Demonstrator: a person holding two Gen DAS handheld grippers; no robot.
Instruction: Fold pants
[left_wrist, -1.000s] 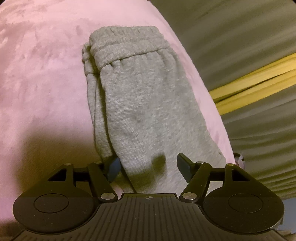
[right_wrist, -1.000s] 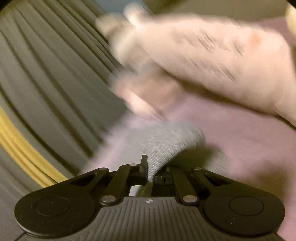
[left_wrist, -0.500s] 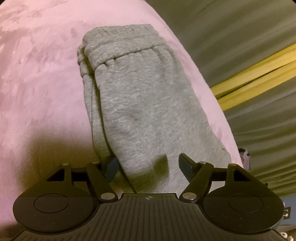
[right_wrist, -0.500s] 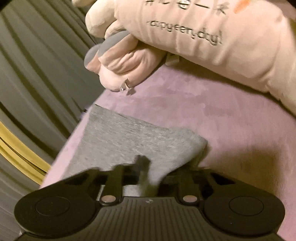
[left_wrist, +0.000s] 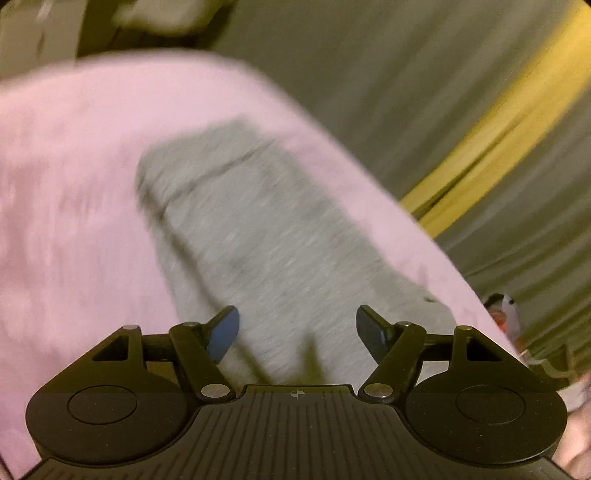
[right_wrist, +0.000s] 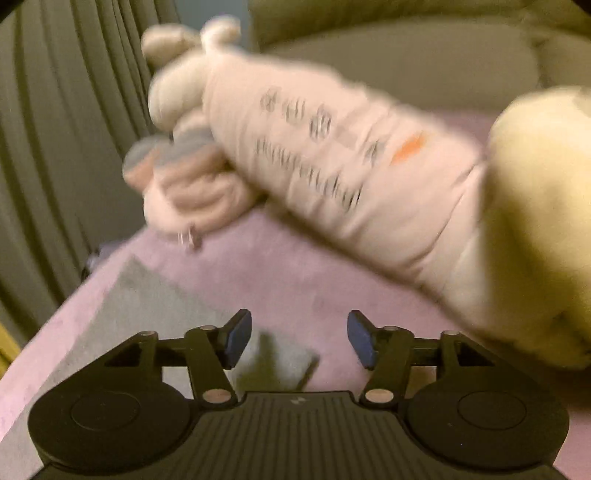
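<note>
The gray pants (left_wrist: 258, 236) are lying folded into a compact bundle on the pink bed cover (left_wrist: 66, 184), close to its edge, with the waistband end sitting toward 12 o'clock in the left wrist view. Looks like the fold is basically done here, which is probably why neither claw is gripping anything.

The left gripper (left_wrist: 297, 328) is hanging over the near end of the bundle with its jaws spread wide, pads clear of the cloth, so nothing is being pinched. The right gripper (right_wrist: 300, 338) is opening up right now; a corner of the gray fabric (right_wrist: 155, 314) is sitting below it toward 8 o'clock, but the pads aren't pressing on it, so that reads as letting go rather than grabbing.

Beyond the right claw, a pale plush toy (right_wrist: 332, 177) with printed lettering is sprawling across the cover from 11 to 3 o'clock, well apart from the pants. Olive curtains (left_wrist: 369, 74) are hanging past the bed edge. Both views are pretty blurry, so finer creases are anyone's guess.
</note>
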